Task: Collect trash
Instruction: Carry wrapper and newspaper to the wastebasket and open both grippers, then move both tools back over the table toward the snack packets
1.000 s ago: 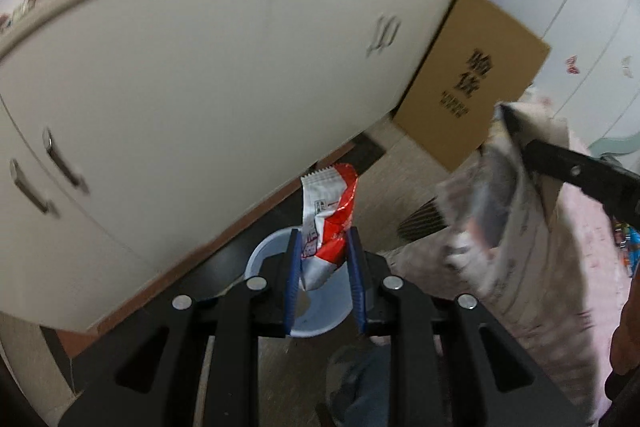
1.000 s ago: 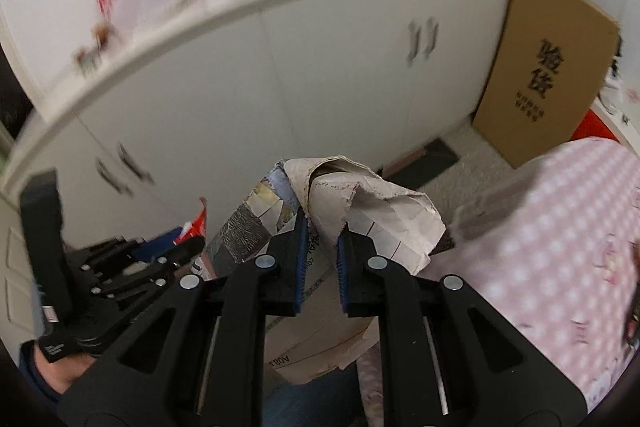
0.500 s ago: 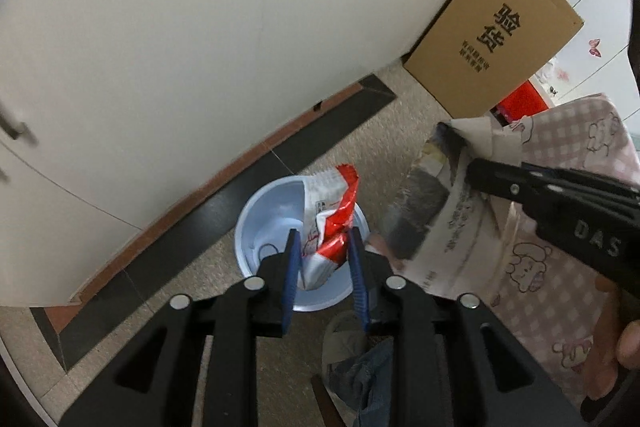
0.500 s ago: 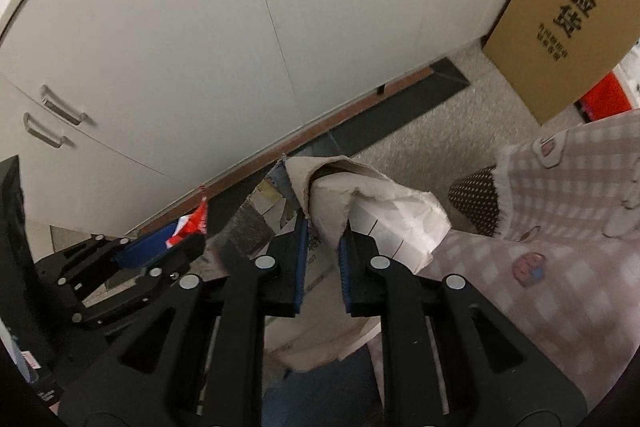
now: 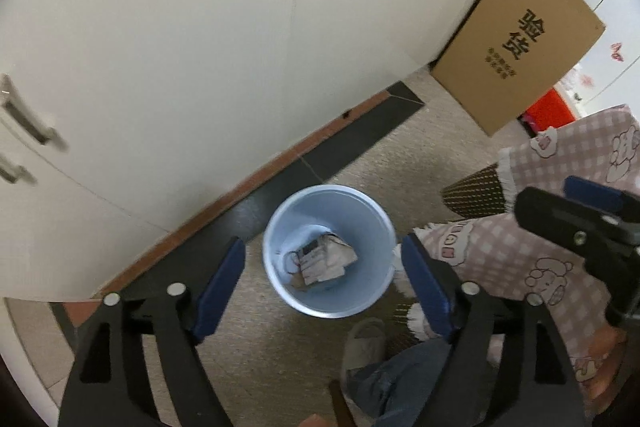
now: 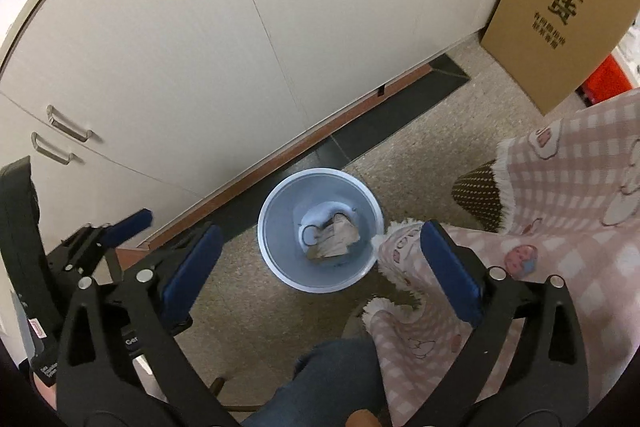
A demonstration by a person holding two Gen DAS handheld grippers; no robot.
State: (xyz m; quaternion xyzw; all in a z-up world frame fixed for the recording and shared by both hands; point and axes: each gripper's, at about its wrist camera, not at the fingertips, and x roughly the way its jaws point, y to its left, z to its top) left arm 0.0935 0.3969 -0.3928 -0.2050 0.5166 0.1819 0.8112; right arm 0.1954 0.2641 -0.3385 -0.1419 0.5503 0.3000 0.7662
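A light blue trash bin (image 5: pixel 276 267) stands on the floor below both grippers; it also shows in the right wrist view (image 6: pixel 272 247). Crumpled newspaper (image 5: pixel 326 261) lies inside it, seen in the right wrist view too (image 6: pixel 334 237). The red and white snack wrapper is not clearly visible. My left gripper (image 5: pixel 324 279) is open and empty above the bin. My right gripper (image 6: pixel 320 263) is open and empty above the bin, and appears at the right of the left wrist view (image 5: pixel 592 223).
White cabinets (image 5: pixel 200 47) stand behind the bin. A brown cardboard box (image 5: pixel 516 43) leans against them at the right. A pink checked tablecloth (image 6: pixel 560 211) hangs at the right. The person's jeans leg (image 6: pixel 332 379) and slipper (image 5: pixel 366 343) are near the bin.
Both grippers opened. The snack wrapper left the left gripper and the newspaper left the right gripper; newspaper now lies in the bin. Both views tilted further down.
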